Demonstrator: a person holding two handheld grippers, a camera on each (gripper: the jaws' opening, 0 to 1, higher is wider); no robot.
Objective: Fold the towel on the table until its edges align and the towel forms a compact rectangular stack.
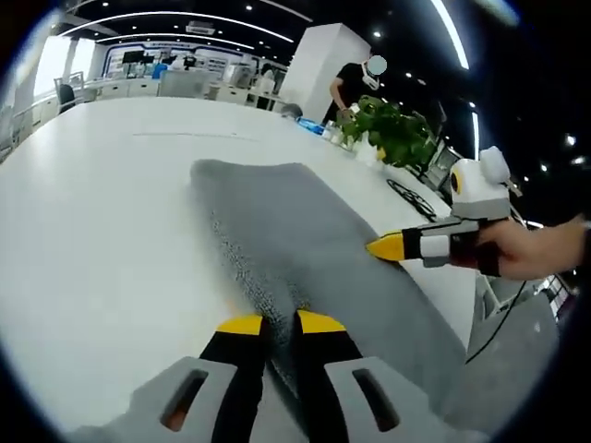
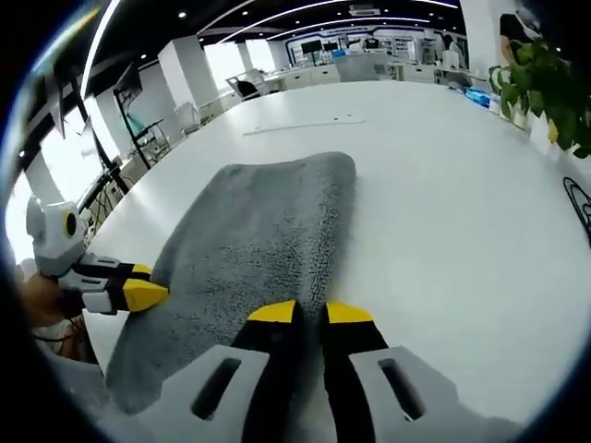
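left gripper (image 1: 281, 323) nearest the lens: yellow tips nearly together, pinching the near edge of the grey towel (image 1: 305, 249). the towel lies as a long strip on the white table (image 1: 102, 221), running away from both cameras, far end rounded and not square. looks like one lengthwise fold is in; judging by the length, at least one crosswise fold is left before it's a compact stack. right gripper (image 2: 308, 314) likewise clenched on the other near edge of the towel (image 2: 268, 231). both near corners look held, ready to carry over to the far end.
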